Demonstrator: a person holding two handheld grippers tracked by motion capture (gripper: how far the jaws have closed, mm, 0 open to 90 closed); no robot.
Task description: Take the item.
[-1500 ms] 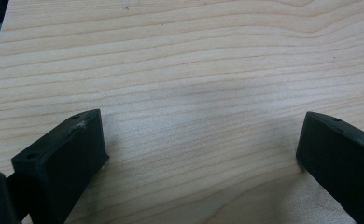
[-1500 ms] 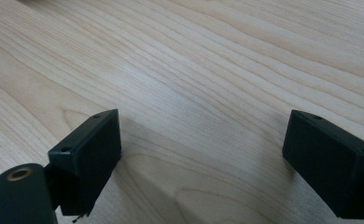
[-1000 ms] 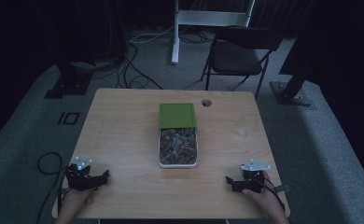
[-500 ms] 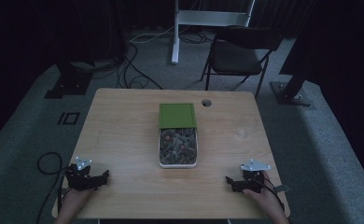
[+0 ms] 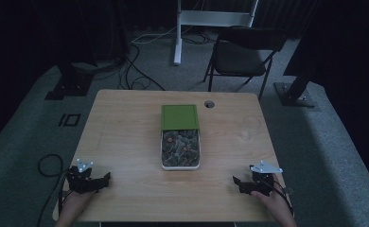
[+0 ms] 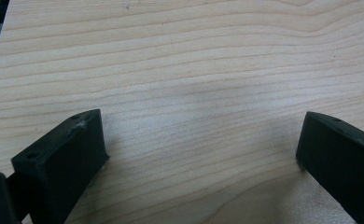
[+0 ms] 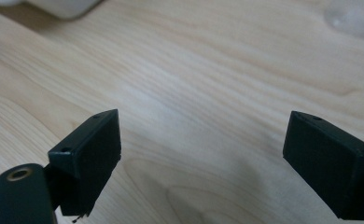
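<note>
You hold the left gripper (image 5: 108, 178) and right gripper (image 5: 235, 181), jaws spread and empty, flanking the white tray (image 5: 180, 166) beneath its green lid (image 5: 179, 116).

My left gripper (image 5: 102, 179) sits at the worktop's (image 5: 126, 137) near left corner, my right gripper (image 5: 241, 184) at the near right, well apart. Between them, farther in, lies the tray (image 5: 180, 165), its lid (image 5: 179, 117) slid toward the far edge. A chair (image 5: 241, 54) stands behind the worktop.
</note>
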